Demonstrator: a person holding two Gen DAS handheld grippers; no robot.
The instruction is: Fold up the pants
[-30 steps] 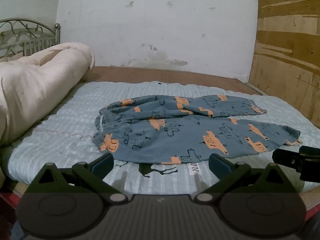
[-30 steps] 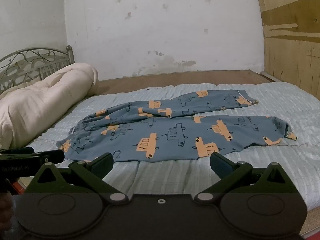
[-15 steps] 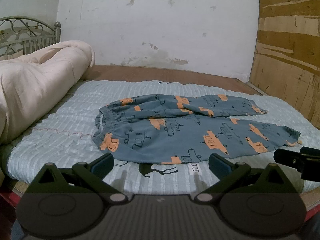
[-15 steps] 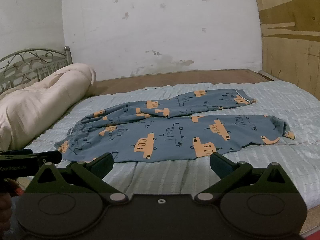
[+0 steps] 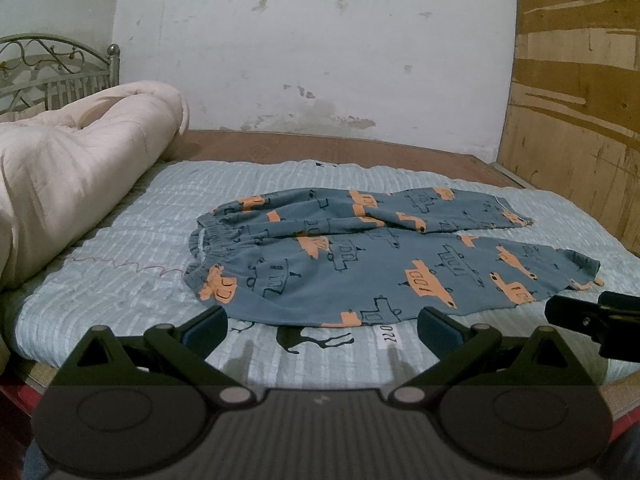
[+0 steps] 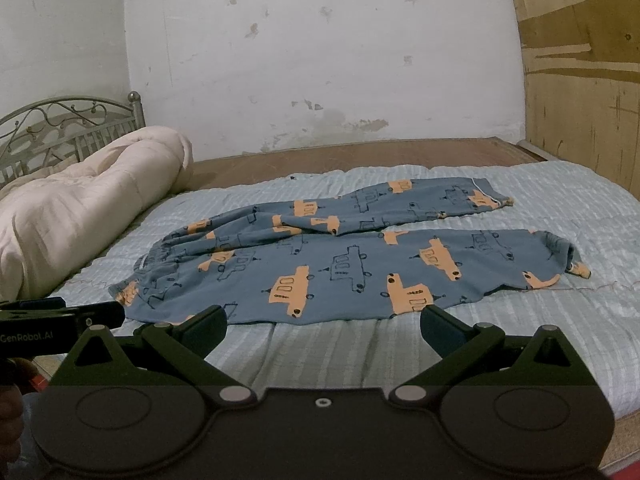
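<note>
So we're right at the start here: both claws hang just off the near edge of the bed (image 5: 120,280), and nothing's been folded yet. The left claw (image 5: 322,326) has its jaws wide apart with nothing between them, same deal with the right claw (image 6: 323,325).

Our take on doing this step well: go for the near leg first. Left claw should pinch the waistband corner, right claw the near cuff, each grabbing both fabric layers right at the edge so nothing slides apart. Then lift low and carry that near leg over the far one, lining up the seams before letting go. Lift too high and the cloth will probably sag and bunch in the middle.

The pants (image 5: 380,256) are lying spread out on the light blue quilt (image 6: 580,332), waistband toward the rolled cream blanket (image 5: 72,168) on the left, legs running right. They're blue-grey with orange and outlined vehicle prints. The legs splay apart a bit, the far one wrinkled near the crotch, and the near cuff is curled over.
</note>
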